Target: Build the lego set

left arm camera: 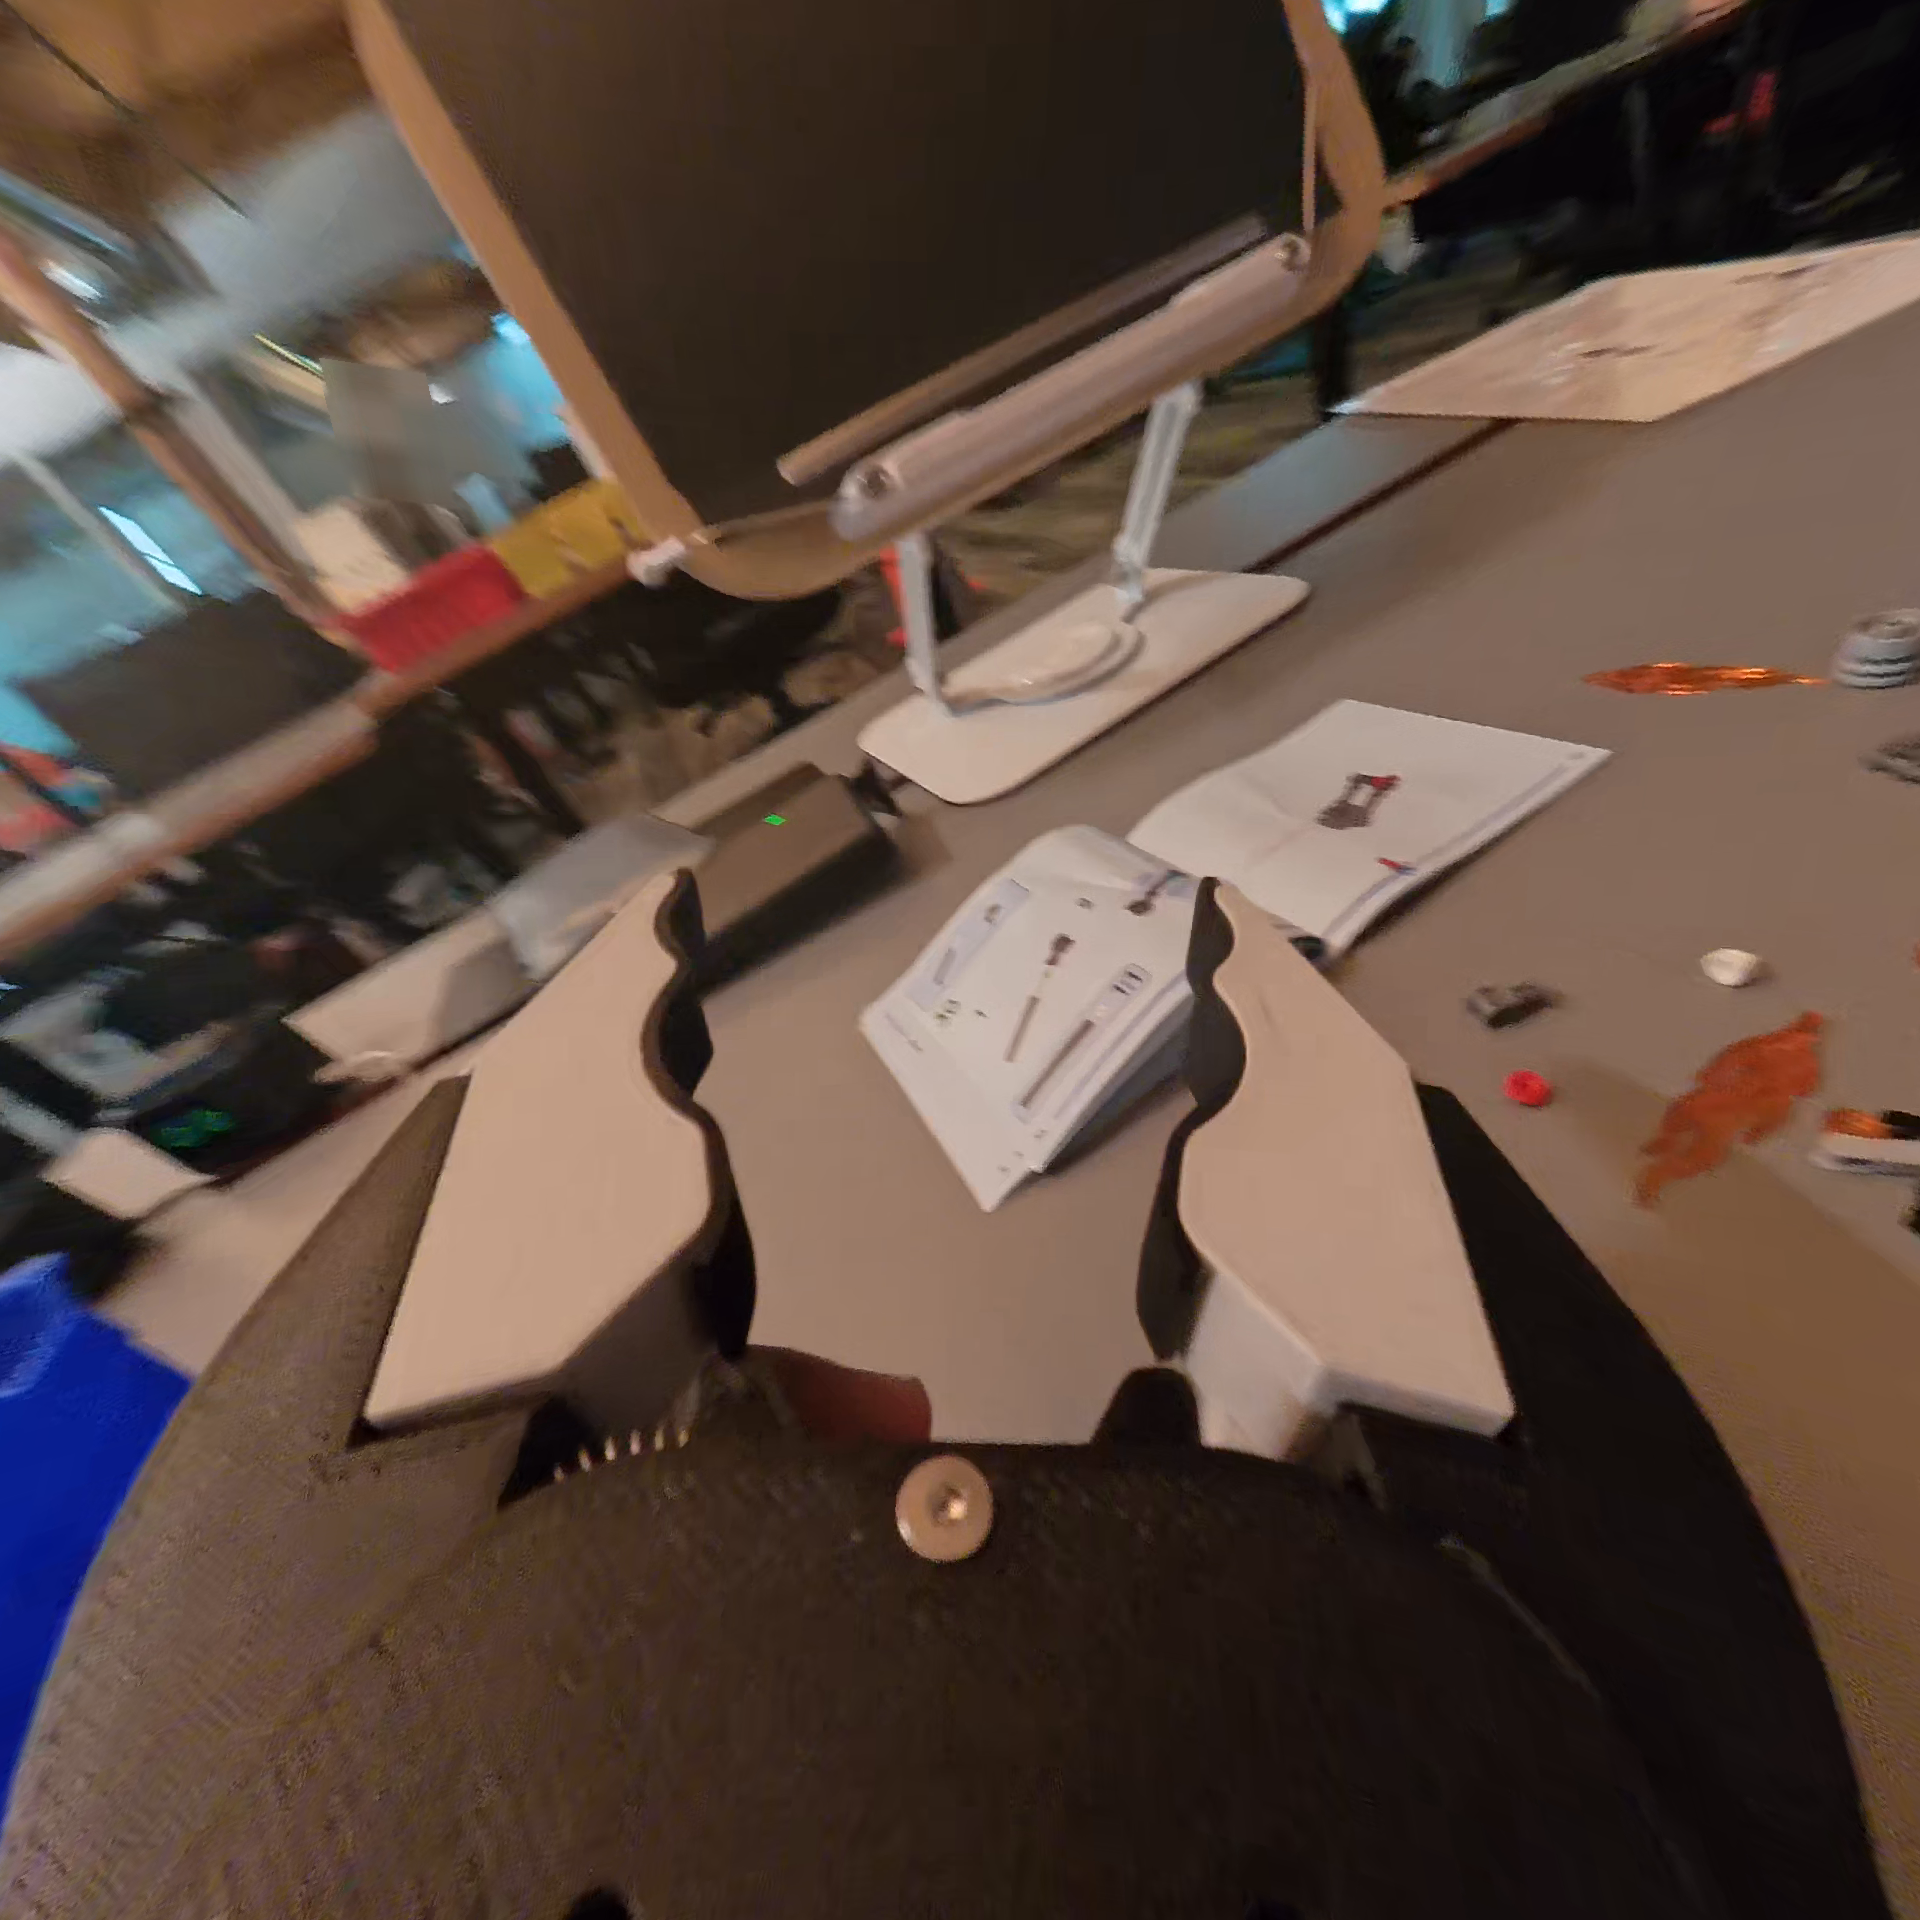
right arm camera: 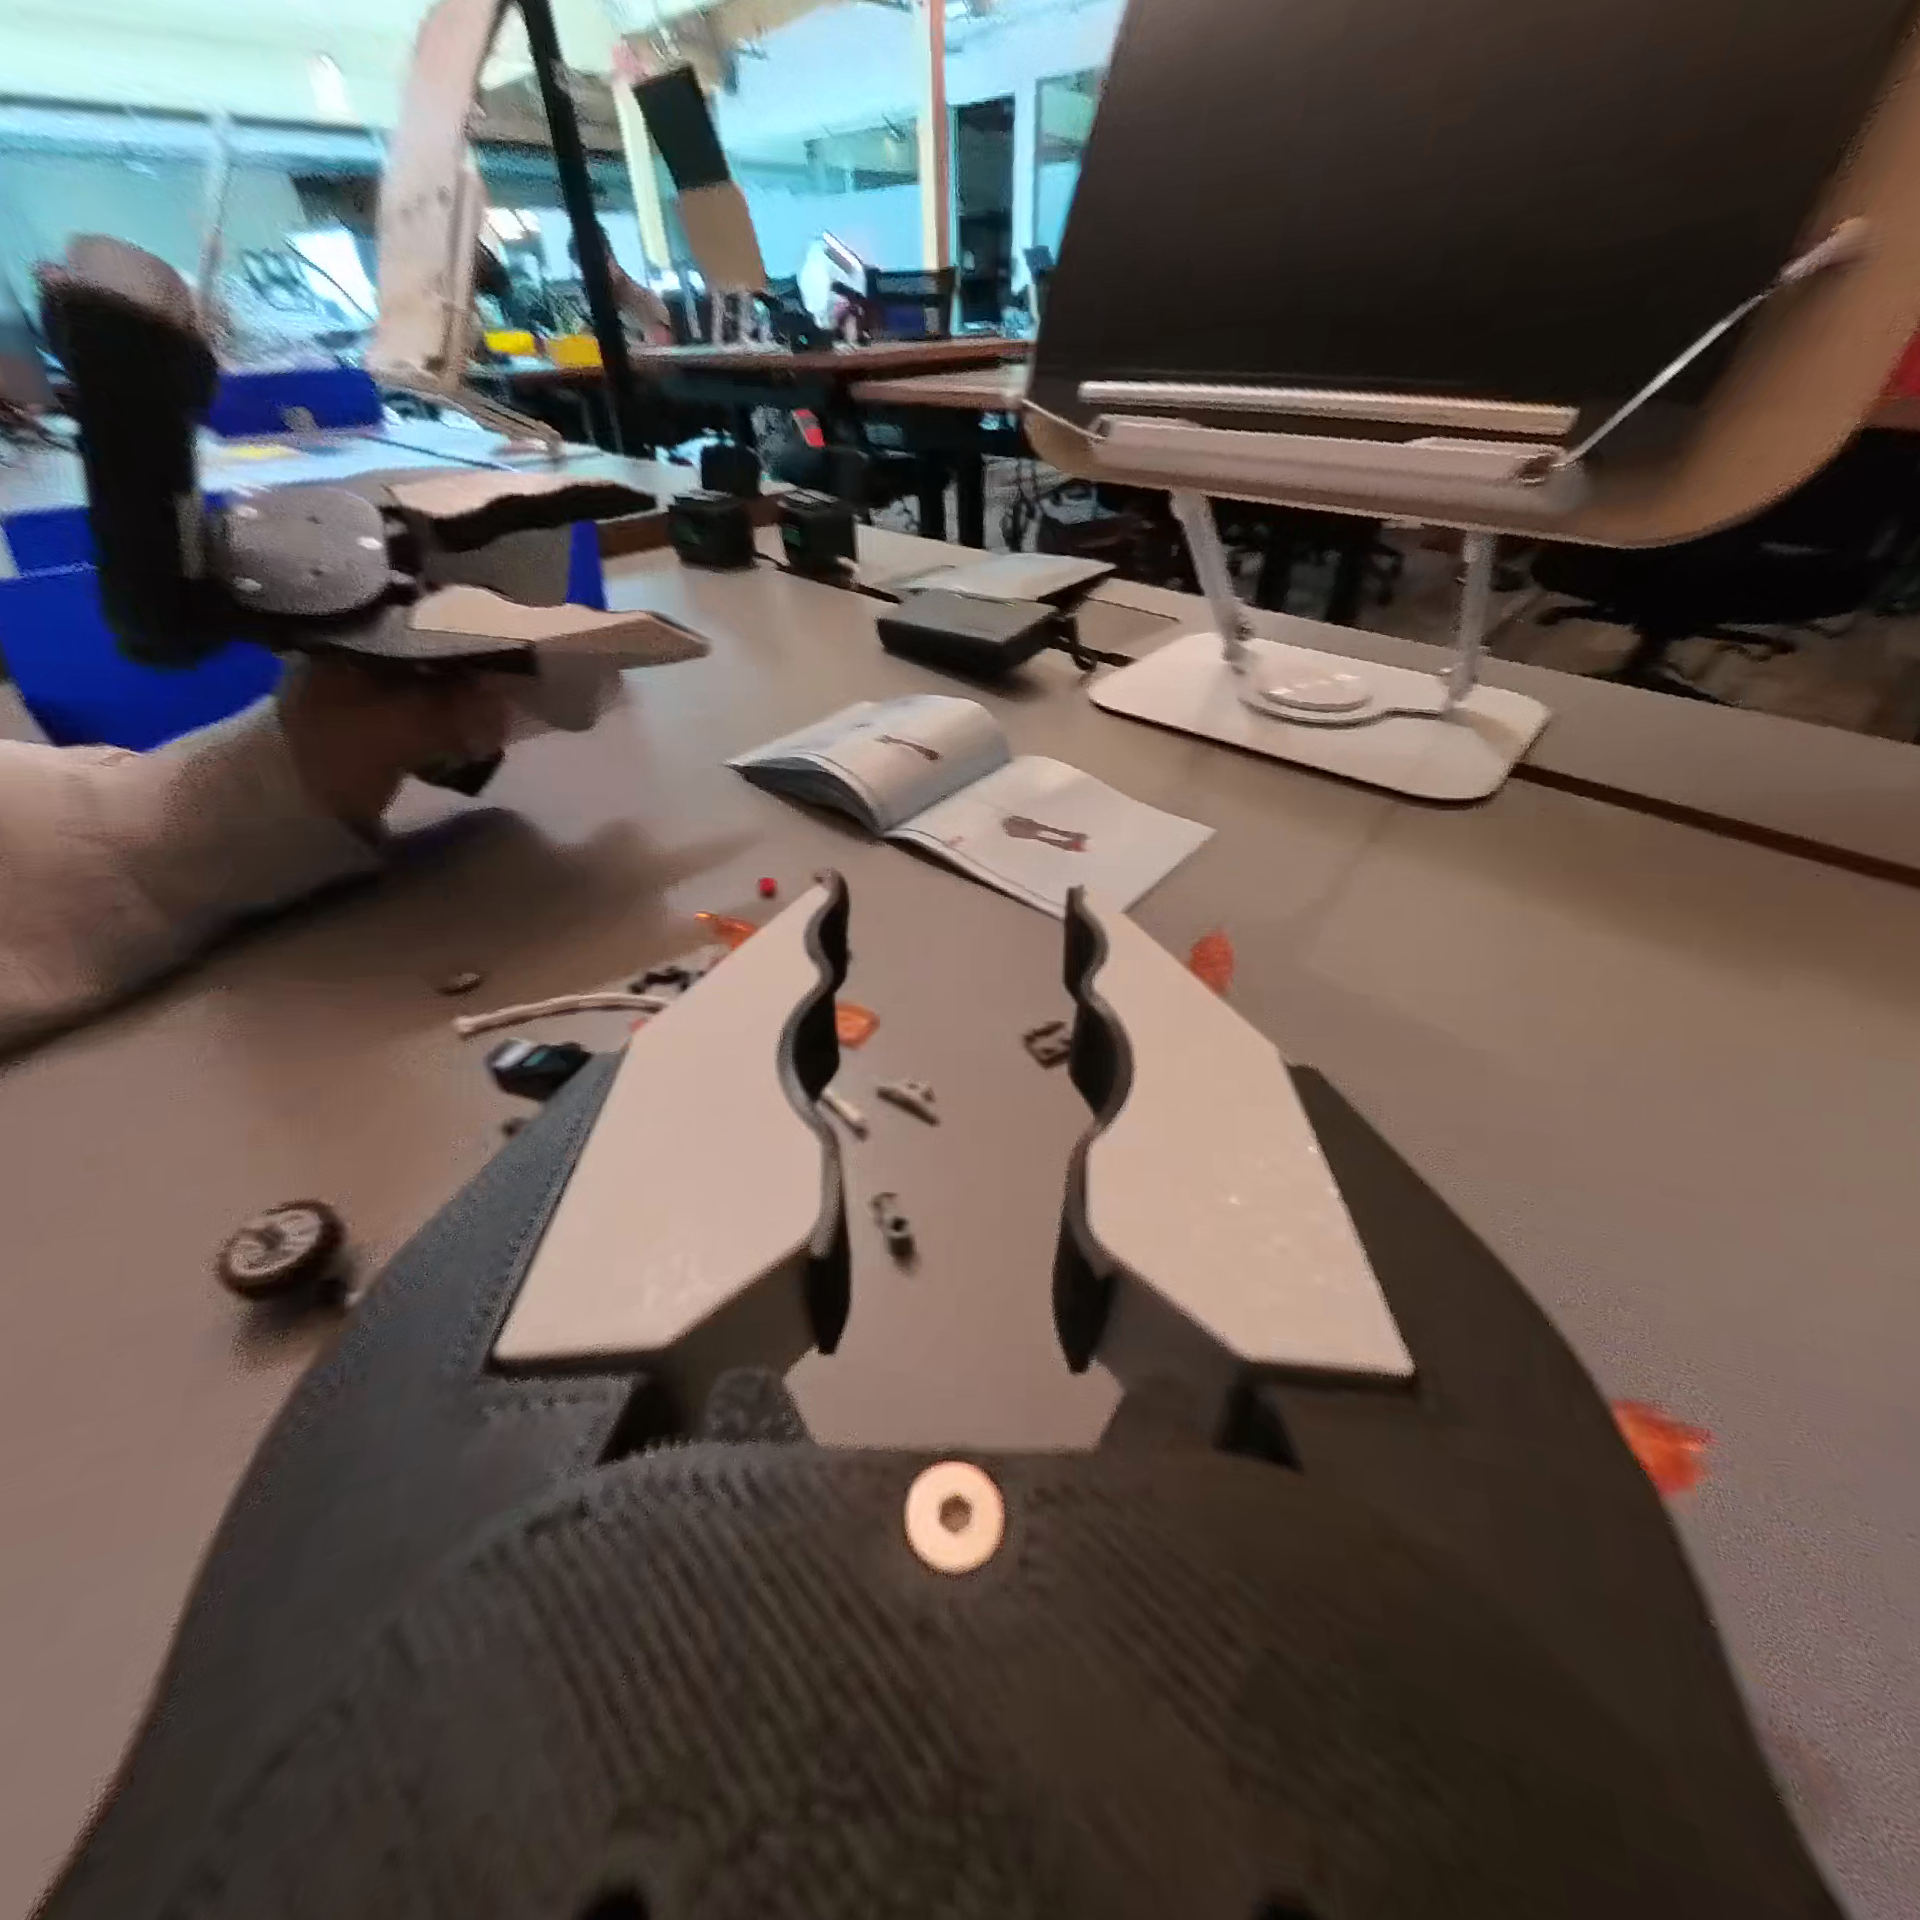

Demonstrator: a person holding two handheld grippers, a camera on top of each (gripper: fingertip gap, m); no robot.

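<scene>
My left gripper (left arm camera: 940,904) is open and empty, held above the grey table (left arm camera: 1558,1351), pointing at the open instruction booklet (left arm camera: 1049,1008). The left gripper also shows in the right wrist view (right arm camera: 644,566), held by a hand at the far left. My right gripper (right arm camera: 951,899) is open and empty, low over several small lego pieces: a small dark piece (right arm camera: 896,1226), a grey piece (right arm camera: 909,1096), a white rod (right arm camera: 561,1013), a wheel (right arm camera: 281,1259) and orange transparent pieces (right arm camera: 1657,1444). A red stud (left arm camera: 1527,1088) and an orange flame piece (left arm camera: 1735,1101) lie right of the booklet (right arm camera: 966,790).
A tablet on a white stand (left arm camera: 1081,665) stands behind the booklet; it also shows in the right wrist view (right arm camera: 1330,717). A black power brick (left arm camera: 800,862) lies to its left. A blue bin (right arm camera: 62,644) sits at the far left. A paper sheet (left arm camera: 1662,332) lies at the back right. From the left gripper's tips to the red stud (left arm camera: 1527,1088) is close to 9 cm. Seen from the right wrist view (right arm camera: 760,890) as well.
</scene>
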